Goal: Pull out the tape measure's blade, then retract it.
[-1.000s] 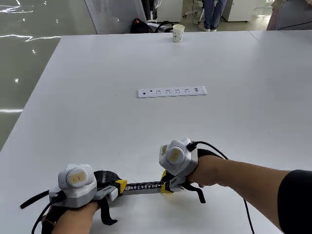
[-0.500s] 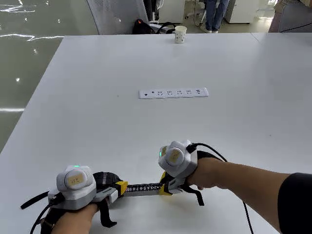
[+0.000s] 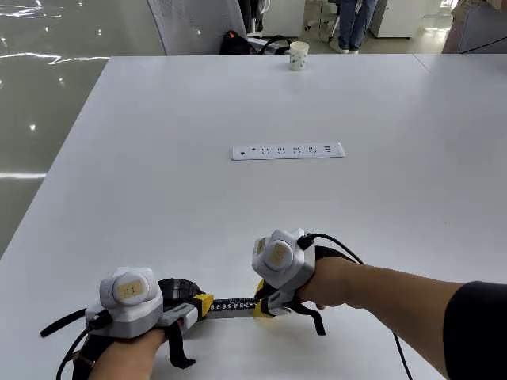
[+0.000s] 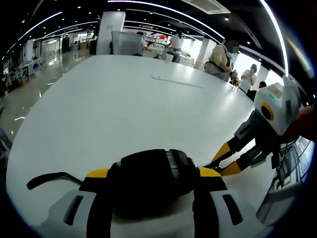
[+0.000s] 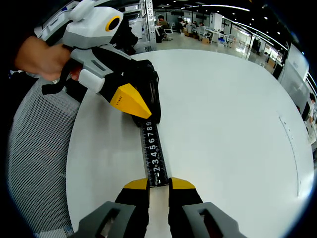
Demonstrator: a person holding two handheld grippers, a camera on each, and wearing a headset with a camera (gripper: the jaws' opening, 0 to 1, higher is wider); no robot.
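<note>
Stretching across all three views, the white table (image 3: 158, 158) carries everything, and the work sits at its near edge.

The left gripper (image 3: 194, 305) lies low on the near left of the table. In its own view its yellow-tipped jaws stand wide apart, one on each side of the black case of the tape measure (image 4: 148, 178), and press against it, so the case is clamped between them. The right gripper (image 3: 260, 307) is just to the right of it, held by a hand whose bare forearm (image 3: 380, 289) reaches in from the right. Its jaws are drawn close together and pinch the free end of the blade (image 5: 152, 156), whose printed numbers run up from the yellow tips towards the case.

The tape measure rests on the tabletop inside the left gripper's grasp. A short length of blade is out, lying flat on the table and bridging the gap between the two grippers.

A white power strip (image 3: 287, 150) lies flat near the middle of the table, well apart from the grippers. A paper cup (image 3: 299, 55) stands upright at the far edge.
</note>
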